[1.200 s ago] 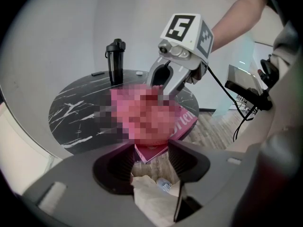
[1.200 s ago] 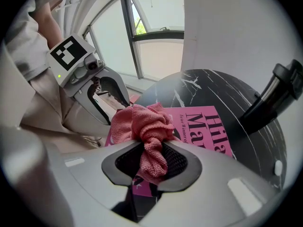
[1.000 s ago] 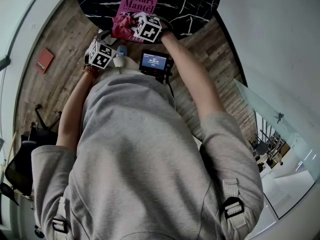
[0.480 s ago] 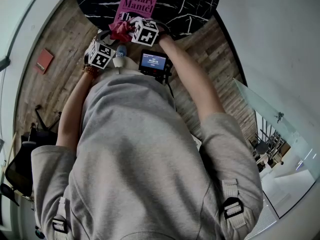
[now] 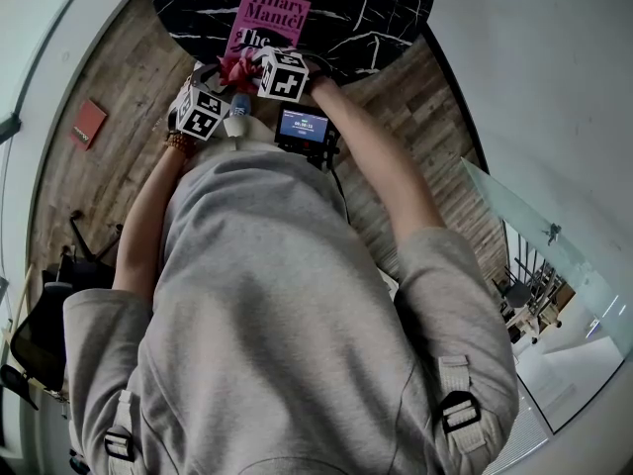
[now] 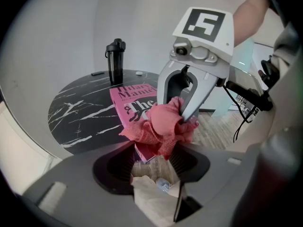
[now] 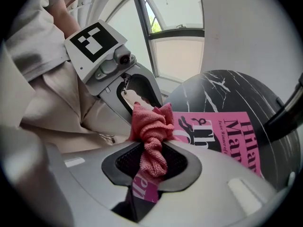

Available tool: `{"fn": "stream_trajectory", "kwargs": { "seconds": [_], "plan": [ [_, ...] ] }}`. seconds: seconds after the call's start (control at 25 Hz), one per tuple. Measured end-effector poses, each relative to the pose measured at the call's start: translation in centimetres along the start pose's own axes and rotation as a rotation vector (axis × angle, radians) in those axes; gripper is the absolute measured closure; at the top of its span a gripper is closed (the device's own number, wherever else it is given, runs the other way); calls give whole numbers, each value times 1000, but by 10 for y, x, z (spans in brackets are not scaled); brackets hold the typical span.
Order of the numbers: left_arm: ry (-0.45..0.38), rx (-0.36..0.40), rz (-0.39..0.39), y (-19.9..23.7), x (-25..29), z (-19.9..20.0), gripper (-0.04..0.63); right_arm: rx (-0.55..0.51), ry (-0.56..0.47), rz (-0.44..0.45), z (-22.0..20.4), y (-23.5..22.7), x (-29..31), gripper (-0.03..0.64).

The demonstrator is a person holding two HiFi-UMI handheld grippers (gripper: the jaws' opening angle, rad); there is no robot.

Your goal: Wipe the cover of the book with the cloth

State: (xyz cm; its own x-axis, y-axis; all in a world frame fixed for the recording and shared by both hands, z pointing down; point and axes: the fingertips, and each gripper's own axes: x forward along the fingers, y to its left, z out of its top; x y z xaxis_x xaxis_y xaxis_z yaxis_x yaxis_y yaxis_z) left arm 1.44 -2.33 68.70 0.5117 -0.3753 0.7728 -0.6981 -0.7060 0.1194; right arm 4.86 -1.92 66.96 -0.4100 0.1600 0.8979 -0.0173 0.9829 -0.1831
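A pink book (image 5: 269,16) is laid flat at the near edge of the round black tabletop (image 5: 381,8), cover up, with its title end turned toward the far edge. In the left gripper view its near corner is seen to jut just past the tabletop's edge.

A red cloth (image 7: 152,126) is clamped in the right gripper (image 7: 150,167). The jaws are closed tight on a twisted rope of it, and the loose bunch spills out beyond the tips. The bunch is pressed onto the near part of the cover, by the book's near left corner, so the lower lines of the title are hidden beneath it. A strip of pink cover is seen under the jaws.

The left gripper (image 6: 151,167) is held just beside the right one at the tabletop's near edge, tilted downward. Its jaws are spread wide, and the book's jutting corner lies between their tips. Whether the pads touch the corner cannot be told, as the cloth hangs in front of it.

A black bottle (image 6: 115,60) is stood upright at the far edge of the tabletop, well apart from the book.
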Motion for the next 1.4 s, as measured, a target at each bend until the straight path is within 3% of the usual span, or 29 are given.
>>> {"fn": "stream_trajectory", "kwargs": {
  "seconds": [0.2,0.36,0.56,0.88,1.2,1.4],
  "plan": [
    [-3,-1,-3,-2,-1,1,377,103,-43,91,-1,5,-8,499],
    [-10,-2,-10,-1,-2,1,376,81,-72,109,1,-3,-24,495],
    [-2,12,-20,-3,-1,2,376,80,-150,-22,13,-58,-58,495],
    [18,41,-40,-7,-1,1,376,157,-139,-262,24,-160,-70,494],
    [29,34,-71,-6,0,0,368,243,-5,-307,23,-197,-43,492],
    [38,69,-74,-6,0,-1,369,293,-28,-318,21,-190,-37,499]
  ]
}}
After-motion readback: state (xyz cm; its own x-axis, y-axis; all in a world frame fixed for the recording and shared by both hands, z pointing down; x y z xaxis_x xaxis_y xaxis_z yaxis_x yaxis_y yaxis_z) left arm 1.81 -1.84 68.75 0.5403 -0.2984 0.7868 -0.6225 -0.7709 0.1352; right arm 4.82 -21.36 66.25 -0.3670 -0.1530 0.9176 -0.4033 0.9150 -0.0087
